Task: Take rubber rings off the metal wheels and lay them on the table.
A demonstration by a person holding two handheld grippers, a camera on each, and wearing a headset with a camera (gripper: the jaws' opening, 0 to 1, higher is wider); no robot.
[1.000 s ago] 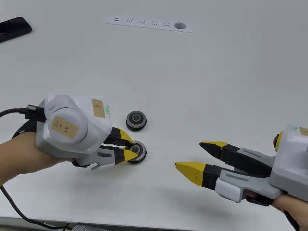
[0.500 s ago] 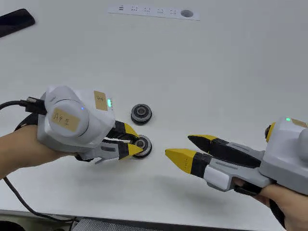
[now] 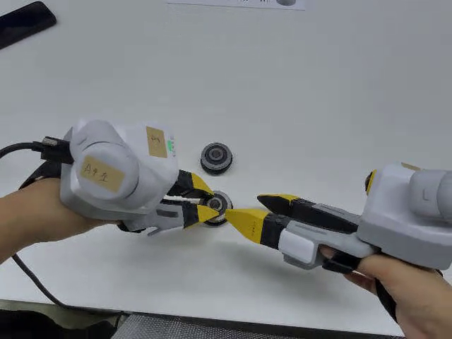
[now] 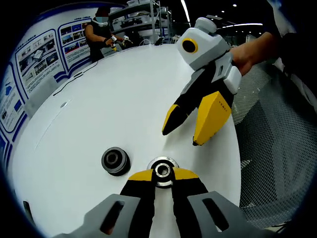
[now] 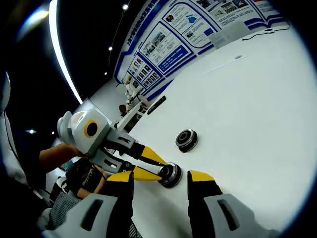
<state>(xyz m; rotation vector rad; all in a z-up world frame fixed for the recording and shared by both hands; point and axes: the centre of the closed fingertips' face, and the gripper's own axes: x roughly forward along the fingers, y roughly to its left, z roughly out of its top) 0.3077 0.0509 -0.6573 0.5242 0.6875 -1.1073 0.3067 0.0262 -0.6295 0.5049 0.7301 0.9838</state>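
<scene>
A metal wheel with a black rubber ring (image 3: 218, 205) lies on the white table (image 3: 318, 106), and my left gripper (image 3: 206, 200) is shut on it. In the left gripper view the same wheel (image 4: 162, 170) sits between the yellow tips. My right gripper (image 3: 256, 209) is open, its lower tip almost touching that wheel from the right. It enters the left gripper view as well, where the right gripper (image 4: 181, 137) hangs just beyond the wheel. From the right gripper view, the held wheel (image 5: 171, 174) sits between my open right gripper (image 5: 159, 177). A second ringed wheel (image 3: 217, 157) lies free just behind.
A black phone (image 3: 25, 21) lies at the far left corner and a white power strip (image 3: 236, 3) at the far edge. A black cable (image 3: 20, 148) trails from the left gripper. The table's near edge runs close below both hands.
My right gripper has moved left, from well apart to right beside the held wheel. The left gripper has kept its hold on the wheel.
</scene>
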